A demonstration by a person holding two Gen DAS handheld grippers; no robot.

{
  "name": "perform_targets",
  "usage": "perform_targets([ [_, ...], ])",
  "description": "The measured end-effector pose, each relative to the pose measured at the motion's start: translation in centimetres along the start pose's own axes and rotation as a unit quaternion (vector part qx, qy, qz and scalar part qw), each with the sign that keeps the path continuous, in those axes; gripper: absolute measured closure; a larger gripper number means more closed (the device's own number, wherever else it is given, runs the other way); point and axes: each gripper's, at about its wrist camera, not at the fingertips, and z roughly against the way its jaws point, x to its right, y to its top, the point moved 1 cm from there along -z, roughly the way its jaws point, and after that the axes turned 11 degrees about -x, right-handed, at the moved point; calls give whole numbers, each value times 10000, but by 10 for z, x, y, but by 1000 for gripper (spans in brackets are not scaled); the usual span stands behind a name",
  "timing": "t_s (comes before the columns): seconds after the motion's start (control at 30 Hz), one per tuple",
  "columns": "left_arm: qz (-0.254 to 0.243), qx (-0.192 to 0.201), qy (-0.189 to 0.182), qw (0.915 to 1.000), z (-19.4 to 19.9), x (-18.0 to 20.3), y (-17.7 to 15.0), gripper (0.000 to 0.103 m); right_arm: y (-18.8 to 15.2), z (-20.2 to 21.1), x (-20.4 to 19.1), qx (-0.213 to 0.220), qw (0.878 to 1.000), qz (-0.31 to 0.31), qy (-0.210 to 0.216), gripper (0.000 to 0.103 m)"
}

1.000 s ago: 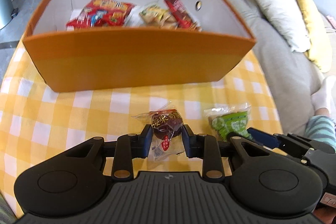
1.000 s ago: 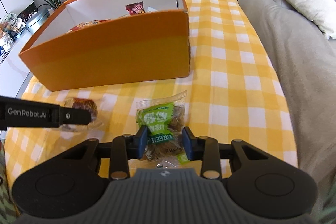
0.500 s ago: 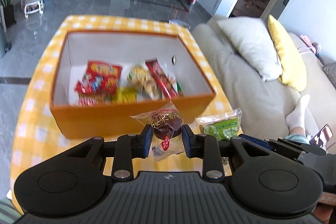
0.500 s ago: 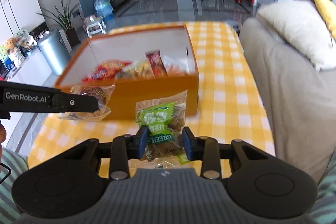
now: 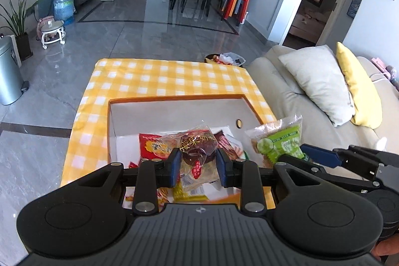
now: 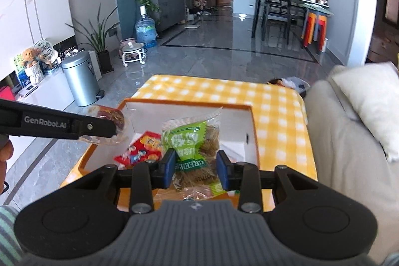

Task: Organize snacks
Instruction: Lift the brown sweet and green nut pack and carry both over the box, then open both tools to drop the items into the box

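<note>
Both packets aloft over orange box (image 5: 174,99), which lies below and ahead of fingers. Left gripper (image 5: 198,164) clamps dark plum packet (image 5: 197,150); right gripper (image 6: 195,165) clamps green packet (image 6: 190,141).

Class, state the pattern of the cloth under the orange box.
Yellow and white checks. The cloth shows best in the left wrist view, beyond the orange box.

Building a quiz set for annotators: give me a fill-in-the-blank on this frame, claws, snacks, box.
1. The left claw is shut on a clear packet holding a dark ____ snack.
2. The right claw is shut on a packet with a ____ label.
3. Both packets are held above an open ____ box.
4. The box sits on a yellow-and-white ____ cloth.

Missing words: red; green; orange; checked
</note>
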Motion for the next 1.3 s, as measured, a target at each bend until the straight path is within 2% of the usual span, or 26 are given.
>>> perform_targets([
  [0.17,-77,-178,196,9996,-23,-13,18,69,28,-28,-8,-71,9995,262,-142,70],
  [0.4,-277,-606,450,9968,-61,-27,29,69,47,-85,-11,-533,9969,502,-293,70],
  [0.6,-505,-987,705,9913,-95,-28,28,69,49,-129,-14,-938,9900,840,-632,70],
  [0.83,-682,-1313,787,9859,-124,-28,25,69,45,-167,-17,-1320,9810,1161,-818,70],
  [1.0,-817,-1399,820,9834,-133,-25,30,69,43,-181,-19,-1454,9770,1350,-776,69],
  [1.17,-794,-1365,813,9841,-135,-26,33,64,46,-184,-20,-1508,9770,1345,-681,67],
  [1.3,-781,-1318,881,9843,-133,-27,32,52,50,-181,-17,-1519,9785,1239,-645,61],
])
